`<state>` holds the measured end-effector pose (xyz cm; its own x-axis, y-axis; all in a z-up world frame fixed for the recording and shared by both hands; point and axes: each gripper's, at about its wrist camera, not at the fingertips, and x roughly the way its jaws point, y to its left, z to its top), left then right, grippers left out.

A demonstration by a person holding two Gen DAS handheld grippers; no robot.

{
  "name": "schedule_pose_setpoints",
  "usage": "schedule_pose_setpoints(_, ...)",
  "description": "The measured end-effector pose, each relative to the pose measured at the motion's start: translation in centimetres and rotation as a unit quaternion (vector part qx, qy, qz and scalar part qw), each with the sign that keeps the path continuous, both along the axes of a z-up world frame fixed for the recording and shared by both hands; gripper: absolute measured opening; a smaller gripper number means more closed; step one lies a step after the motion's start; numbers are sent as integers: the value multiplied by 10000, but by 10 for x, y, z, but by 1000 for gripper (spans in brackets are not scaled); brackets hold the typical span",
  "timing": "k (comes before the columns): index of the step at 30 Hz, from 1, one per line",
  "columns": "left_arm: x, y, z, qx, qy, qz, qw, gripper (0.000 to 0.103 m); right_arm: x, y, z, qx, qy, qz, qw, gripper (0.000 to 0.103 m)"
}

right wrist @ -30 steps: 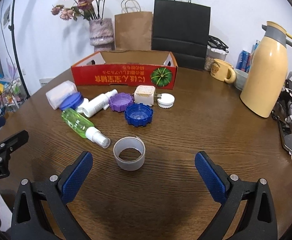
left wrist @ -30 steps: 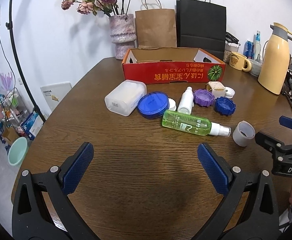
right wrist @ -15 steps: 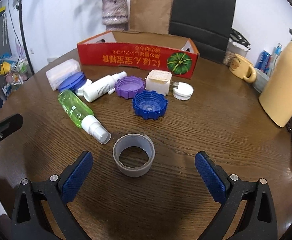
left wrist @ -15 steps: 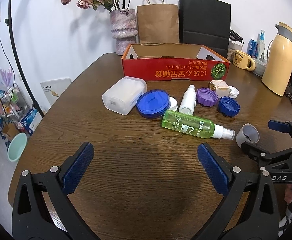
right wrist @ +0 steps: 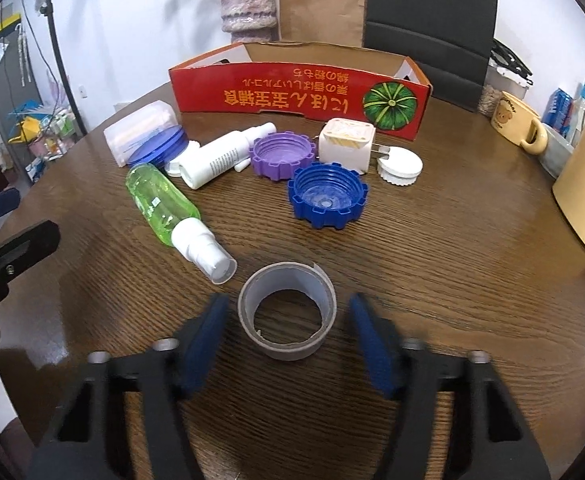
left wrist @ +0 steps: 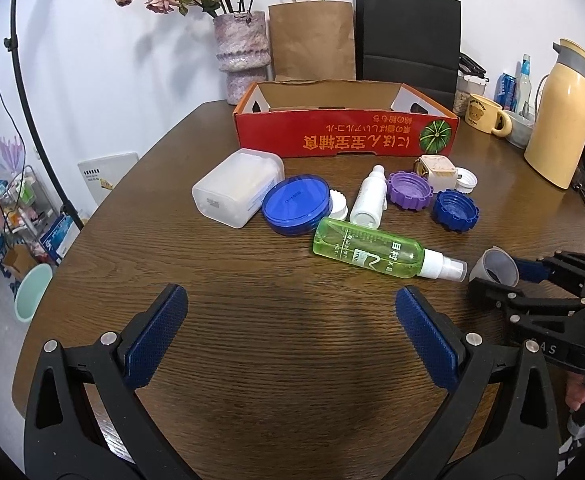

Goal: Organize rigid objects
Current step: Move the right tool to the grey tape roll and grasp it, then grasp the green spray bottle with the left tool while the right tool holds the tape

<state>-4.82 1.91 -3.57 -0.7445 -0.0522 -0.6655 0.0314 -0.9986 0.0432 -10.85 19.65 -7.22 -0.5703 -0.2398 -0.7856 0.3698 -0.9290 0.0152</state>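
Right wrist view: the grey tape roll (right wrist: 287, 310) stands on its flat side on the bench (right wrist: 452, 280), low in the centre of the frame, hole facing up, directly between the pads of the right gripper (right wrist: 288, 332). Its jaws have just been closing around the roll; a sliver of bench shows on each side, so I judge them nearly but not firmly pinching. The left gripper (left wrist: 292, 340) is farther off, spread wide and empty. The red box (right wrist: 300, 96) waits at upper centre.
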Motion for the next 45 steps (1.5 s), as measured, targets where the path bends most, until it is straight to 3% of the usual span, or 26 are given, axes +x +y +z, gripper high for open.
schedule_pose_setpoints(19, -39, 37, -6, -28, -457, 198, 9988, 103, -23, 21, 25, -191, 679, 97, 9975, 48)
schedule_pose_setpoints(29, -62, 57, -11, -44, -660, 418, 9969, 103, -31, 41, 25, -553, 632, -143, 9964, 48)
schedule_pose_setpoints(45, -78, 59, -33, -129, -1051, 982, 9895, 103, -27, 40, 22, -421, 715, -222, 9963, 48)
